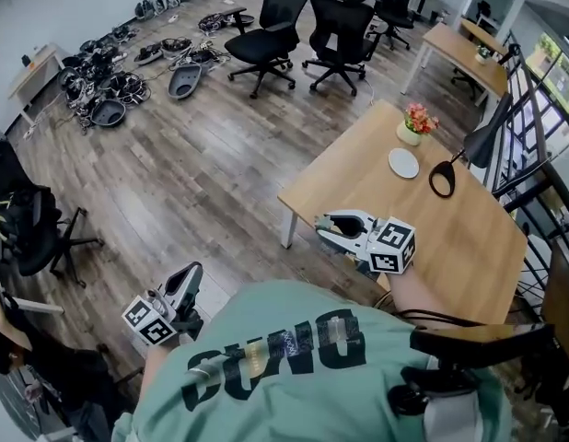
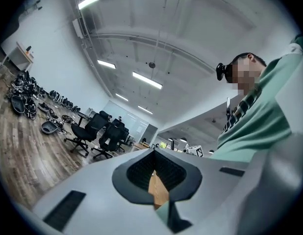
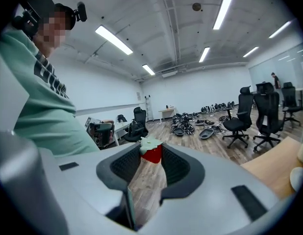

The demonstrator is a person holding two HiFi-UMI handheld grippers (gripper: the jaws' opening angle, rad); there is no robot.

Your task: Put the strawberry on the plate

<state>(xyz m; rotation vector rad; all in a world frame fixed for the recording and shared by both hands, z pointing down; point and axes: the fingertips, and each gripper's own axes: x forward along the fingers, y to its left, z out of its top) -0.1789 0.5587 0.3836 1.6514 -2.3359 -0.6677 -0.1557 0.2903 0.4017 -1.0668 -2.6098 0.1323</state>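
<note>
A red strawberry (image 3: pixel 152 154) with a pale green leaf cap sits pinched between the tips of my right gripper (image 3: pixel 151 148), which is shut on it. In the head view the right gripper (image 1: pixel 326 222) hovers over the near left edge of the wooden table (image 1: pixel 469 238). The small white plate (image 1: pixel 403 162) lies farther back on that table, well beyond the gripper. My left gripper (image 1: pixel 186 276) hangs low at the person's left side over the floor; its jaws (image 2: pixel 154 152) meet at the tips with nothing between them.
A pot of flowers (image 1: pixel 413 123) stands just behind the plate, and a black desk lamp (image 1: pixel 464 155) leans to its right. Black office chairs (image 1: pixel 266 26) and a heap of gear (image 1: pixel 110 76) occupy the wooden floor farther back. A railing (image 1: pixel 542 155) runs along the right.
</note>
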